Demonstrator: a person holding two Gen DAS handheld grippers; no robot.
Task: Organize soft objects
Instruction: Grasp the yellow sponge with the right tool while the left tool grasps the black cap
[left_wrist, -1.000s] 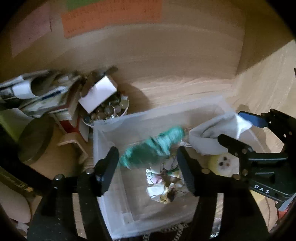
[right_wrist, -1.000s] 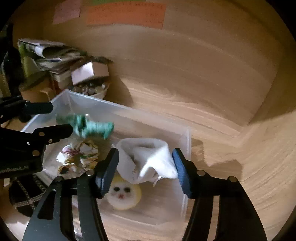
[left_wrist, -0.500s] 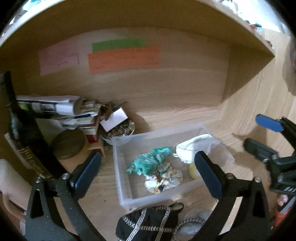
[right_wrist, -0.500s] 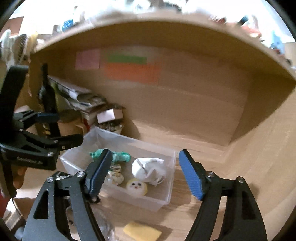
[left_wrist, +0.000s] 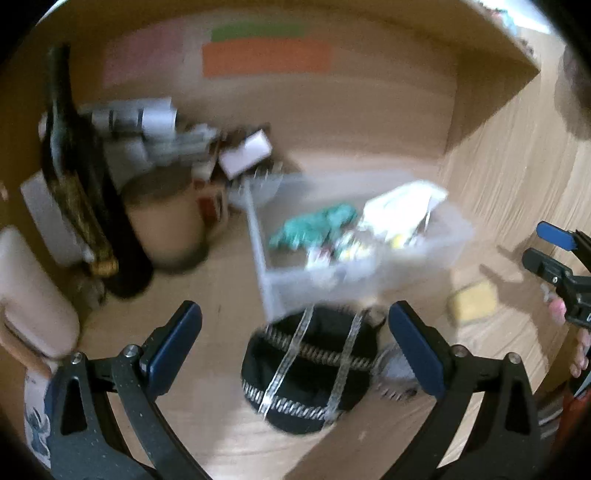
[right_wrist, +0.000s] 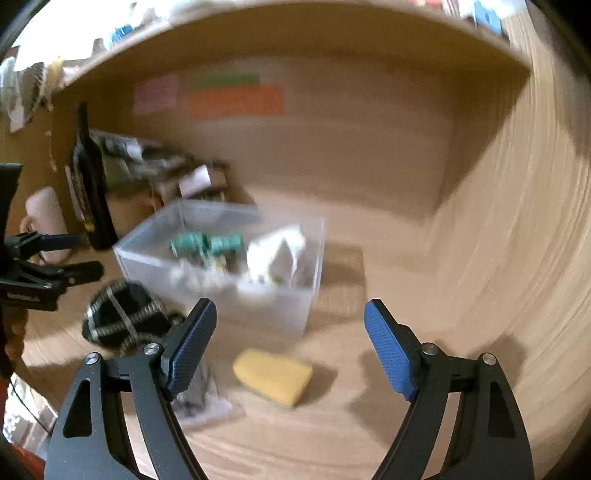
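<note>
A clear plastic bin (left_wrist: 448, 240) (right_wrist: 140, 258) on the wooden desk holds a green cloth (left_wrist: 314, 225) (right_wrist: 207, 245), a white cloth (left_wrist: 399, 206) (right_wrist: 275, 247) and a patterned item. A black pouch with silver trim (left_wrist: 310, 373) (right_wrist: 122, 319) lies in front of the bin. A yellow sponge (right_wrist: 273, 376) (left_wrist: 472, 302) lies on the desk. My left gripper (left_wrist: 295, 347) is open and empty above the pouch. My right gripper (right_wrist: 288, 347) is open and empty above the sponge. Both views are blurred.
Stacked papers, a small white box (left_wrist: 243, 155) and a dark bottle (left_wrist: 77, 192) crowd the back left. A grey crinkled item (right_wrist: 199, 398) lies by the right gripper's left finger. Coloured notes (right_wrist: 236, 98) hang on the back panel. A wooden side wall stands at the right.
Both grippers have pulled back out of the bin and towards the desk front, leaving the green and white cloths inside. The pouch and sponge have come into view.
</note>
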